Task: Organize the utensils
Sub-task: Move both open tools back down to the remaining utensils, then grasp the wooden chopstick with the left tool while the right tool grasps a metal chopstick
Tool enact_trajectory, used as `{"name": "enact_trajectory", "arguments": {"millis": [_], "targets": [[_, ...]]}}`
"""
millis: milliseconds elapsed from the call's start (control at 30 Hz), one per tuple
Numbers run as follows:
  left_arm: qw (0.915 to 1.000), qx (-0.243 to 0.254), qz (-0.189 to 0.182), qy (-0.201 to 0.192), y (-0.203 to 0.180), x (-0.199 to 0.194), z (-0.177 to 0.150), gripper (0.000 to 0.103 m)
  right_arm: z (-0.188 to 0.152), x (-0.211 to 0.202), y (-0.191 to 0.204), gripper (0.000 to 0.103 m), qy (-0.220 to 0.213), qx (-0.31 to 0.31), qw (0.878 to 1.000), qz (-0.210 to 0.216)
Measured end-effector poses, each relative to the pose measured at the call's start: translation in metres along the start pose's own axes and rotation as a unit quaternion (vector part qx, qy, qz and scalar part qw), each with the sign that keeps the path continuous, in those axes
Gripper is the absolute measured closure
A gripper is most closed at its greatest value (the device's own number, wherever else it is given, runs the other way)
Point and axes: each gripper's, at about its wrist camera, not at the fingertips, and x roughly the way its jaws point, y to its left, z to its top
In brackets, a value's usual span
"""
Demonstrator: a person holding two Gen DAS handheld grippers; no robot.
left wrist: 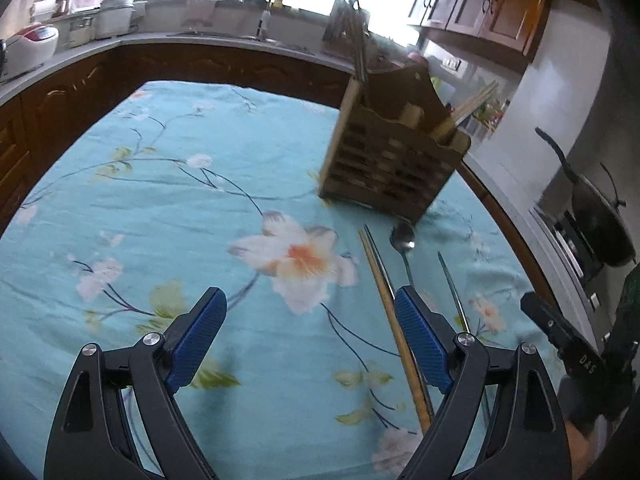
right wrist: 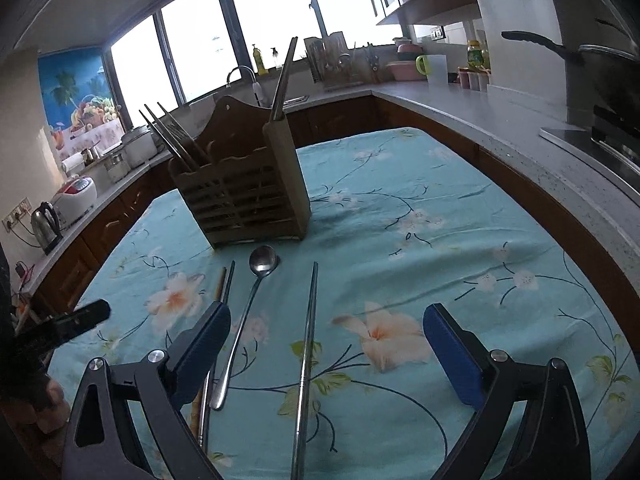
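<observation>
A wooden utensil holder (right wrist: 244, 192) stands on the floral tablecloth, with chopsticks sticking out of its compartments; it also shows in the left wrist view (left wrist: 392, 160). In front of it lie a metal spoon (right wrist: 248, 312), a metal chopstick (right wrist: 308, 344), and a wooden and a metal chopstick side by side (right wrist: 224, 284). In the left wrist view the spoon (left wrist: 404, 240), wooden chopstick (left wrist: 390, 312) and metal chopstick (left wrist: 452, 288) lie by the right finger. My left gripper (left wrist: 310, 320) is open and empty above the cloth. My right gripper (right wrist: 326, 332) is open and empty over the metal chopstick.
The table (right wrist: 460, 240) is ringed by kitchen counters (right wrist: 500, 116) with a sink, kettle (right wrist: 46, 224), rice cooker (left wrist: 30, 46) and a black wok (left wrist: 600, 216) on the stove at the right. The other gripper shows at each view's edge.
</observation>
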Motion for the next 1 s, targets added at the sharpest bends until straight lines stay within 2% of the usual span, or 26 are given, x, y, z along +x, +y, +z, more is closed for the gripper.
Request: {"name": "enact_trajectory", "arguments": {"millis": [300, 433, 533, 567, 633, 700, 867, 933, 1000], "targets": [[0.9987, 0.014, 0.002, 0.050, -0.018, 0.027, 0.004, 0.015, -0.004, 0.007, -0.007, 0.005, 0.017, 0.006, 1.000, 0.007], [0.9975, 0.032, 0.009, 0.063, -0.031, 0.042, 0.012, 0.023, -0.003, 0.010, -0.011, 0.008, 0.023, 0.013, 1.000, 0.010], [0.9967, 0.037, 0.004, 0.073, -0.039, 0.055, 0.020, 0.028, 0.000, 0.013, -0.015, 0.018, 0.027, 0.017, 0.999, 0.011], [0.9964, 0.039, 0.002, 0.075, -0.041, 0.060, 0.022, 0.031, 0.001, 0.014, -0.016, 0.024, 0.030, 0.019, 0.999, 0.012], [0.9952, 0.046, 0.002, 0.087, -0.046, 0.071, 0.026, 0.045, 0.002, 0.017, -0.018, 0.036, 0.034, 0.022, 0.999, 0.012], [0.9945, 0.050, 0.004, 0.092, -0.049, 0.081, 0.029, 0.048, 0.003, 0.019, -0.017, 0.052, 0.039, 0.018, 0.999, 0.009], [0.9929, 0.059, 0.007, 0.103, -0.053, 0.104, 0.034, 0.055, 0.004, 0.029, -0.018, 0.057, 0.053, 0.021, 0.998, 0.015], [0.9916, 0.066, 0.011, 0.110, -0.055, 0.112, 0.033, 0.063, 0.004, 0.032, -0.018, 0.057, 0.056, 0.022, 0.998, 0.016], [0.9912, 0.078, 0.017, 0.106, -0.057, 0.116, 0.033, 0.065, 0.006, 0.034, -0.018, 0.061, 0.058, 0.022, 0.998, 0.015]]}}
